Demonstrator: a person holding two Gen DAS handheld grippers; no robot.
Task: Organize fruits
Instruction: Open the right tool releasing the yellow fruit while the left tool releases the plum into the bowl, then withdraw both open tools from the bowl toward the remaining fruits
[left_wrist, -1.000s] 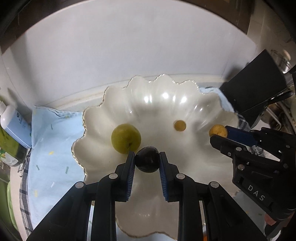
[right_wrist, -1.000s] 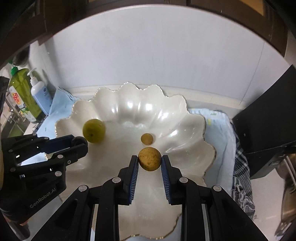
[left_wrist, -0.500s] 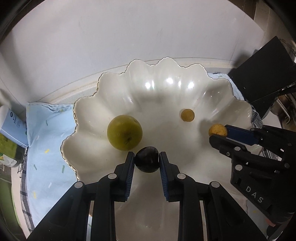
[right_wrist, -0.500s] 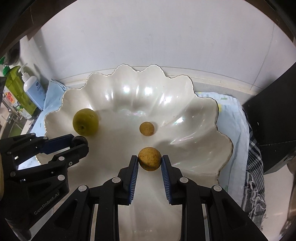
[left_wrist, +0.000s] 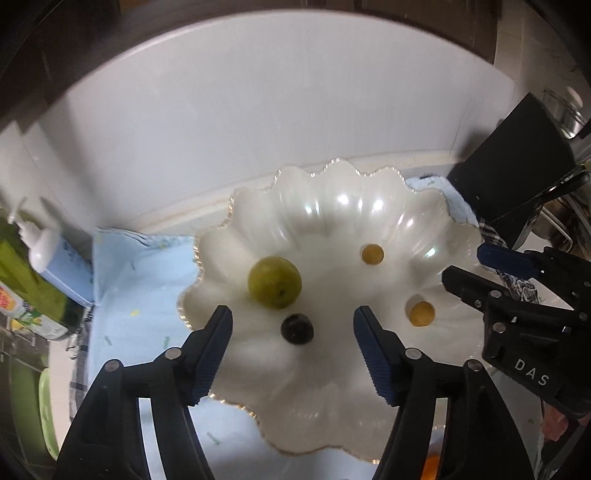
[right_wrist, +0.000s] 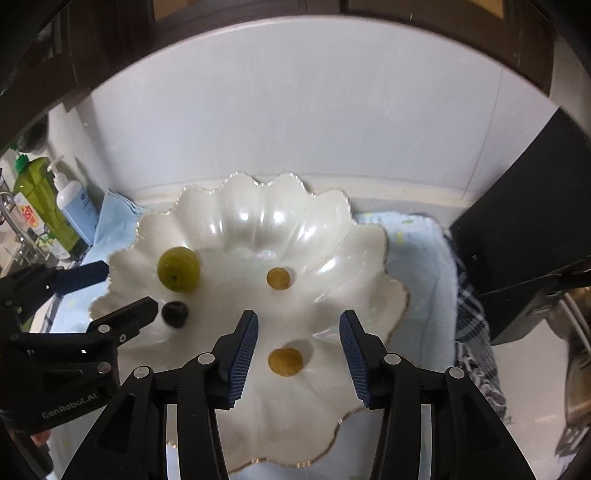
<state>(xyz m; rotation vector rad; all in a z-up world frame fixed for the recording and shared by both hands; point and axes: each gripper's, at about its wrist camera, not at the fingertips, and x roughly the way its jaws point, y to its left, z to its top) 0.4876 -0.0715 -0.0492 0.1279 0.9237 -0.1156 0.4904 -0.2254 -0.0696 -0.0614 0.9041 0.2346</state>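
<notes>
Left wrist view showed the left gripper (left_wrist: 291, 339) with jaws that had just been opening, now wide, the dark fruit (left_wrist: 297, 329) lying loose between them on the scalloped bowl (left_wrist: 424, 206), just below the green fruit (left_wrist: 274, 282). The right gripper (right_wrist: 298, 352) had likewise just spread, its yellow fruit (right_wrist: 285, 362) resting free near the bowl's front rim. On that sloped, glossy floor either round fruit could have rolled, or been clipped by a lifting finger

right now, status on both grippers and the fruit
Left gripper and right gripper: jaws just opened, nothing held. Dark fruit and tan fruit resting in the scalloped dish. Nothing in the way.
</notes>
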